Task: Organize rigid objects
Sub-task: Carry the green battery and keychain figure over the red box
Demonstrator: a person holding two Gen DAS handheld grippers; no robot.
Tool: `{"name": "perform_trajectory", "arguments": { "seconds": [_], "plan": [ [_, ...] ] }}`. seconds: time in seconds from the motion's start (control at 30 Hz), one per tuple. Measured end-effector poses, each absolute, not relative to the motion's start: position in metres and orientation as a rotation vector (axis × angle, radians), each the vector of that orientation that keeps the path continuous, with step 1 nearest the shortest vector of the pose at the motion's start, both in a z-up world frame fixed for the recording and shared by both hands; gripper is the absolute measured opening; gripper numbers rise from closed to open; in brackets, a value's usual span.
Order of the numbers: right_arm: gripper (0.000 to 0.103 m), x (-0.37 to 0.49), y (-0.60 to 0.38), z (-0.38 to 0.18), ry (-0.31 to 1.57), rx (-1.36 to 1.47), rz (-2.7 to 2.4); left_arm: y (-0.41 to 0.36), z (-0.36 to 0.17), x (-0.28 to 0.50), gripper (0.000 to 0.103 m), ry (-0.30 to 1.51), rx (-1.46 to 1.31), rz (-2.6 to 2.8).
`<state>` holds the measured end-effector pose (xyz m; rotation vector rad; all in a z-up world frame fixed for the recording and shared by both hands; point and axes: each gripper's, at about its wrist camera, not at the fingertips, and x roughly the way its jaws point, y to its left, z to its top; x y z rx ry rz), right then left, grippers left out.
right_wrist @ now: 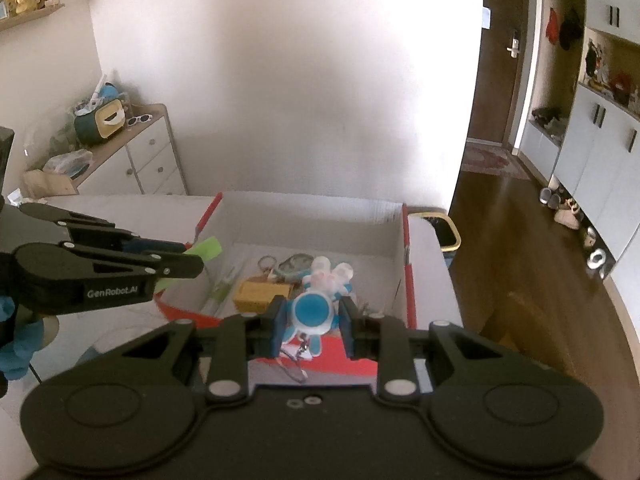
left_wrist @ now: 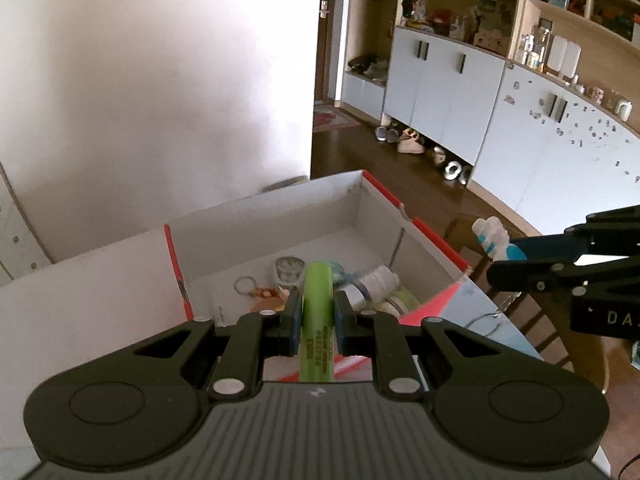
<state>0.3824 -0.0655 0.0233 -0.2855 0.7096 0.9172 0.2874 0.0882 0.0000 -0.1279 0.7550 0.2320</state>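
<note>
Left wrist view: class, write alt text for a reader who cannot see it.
The left gripper is shut on a green highlighter above an open white cardboard box holding small items. At right, the right gripper holds a blue-and-white bunny toy.

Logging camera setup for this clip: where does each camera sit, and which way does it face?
Left wrist: sits on the left tool, facing forward and down into the white box; its fingers clamp a green highlighter; the right tool enters at right.
Right wrist: sits on the right tool, facing the same box; it holds a blue-and-white bunny toy; the left tool enters at left.
Shared: the box, both tools, both held items.
</note>
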Motion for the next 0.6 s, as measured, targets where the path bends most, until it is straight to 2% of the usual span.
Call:
{"name": "perform_trajectory", "arguments": {
  "seconds": [0.27,0.6],
  "plan": [
    [0.027,0.42,-0.041,0.02,0.685,-0.299,0.922,0.108,-0.009,0.326,0.016,0.783,-0.124,0.281],
    [0.027,0.457,0.001,-0.012,0.741,-0.342,0.951,0.125,-0.038,0.372,0.016,0.837,-0.126,0.331]
  ]
}}
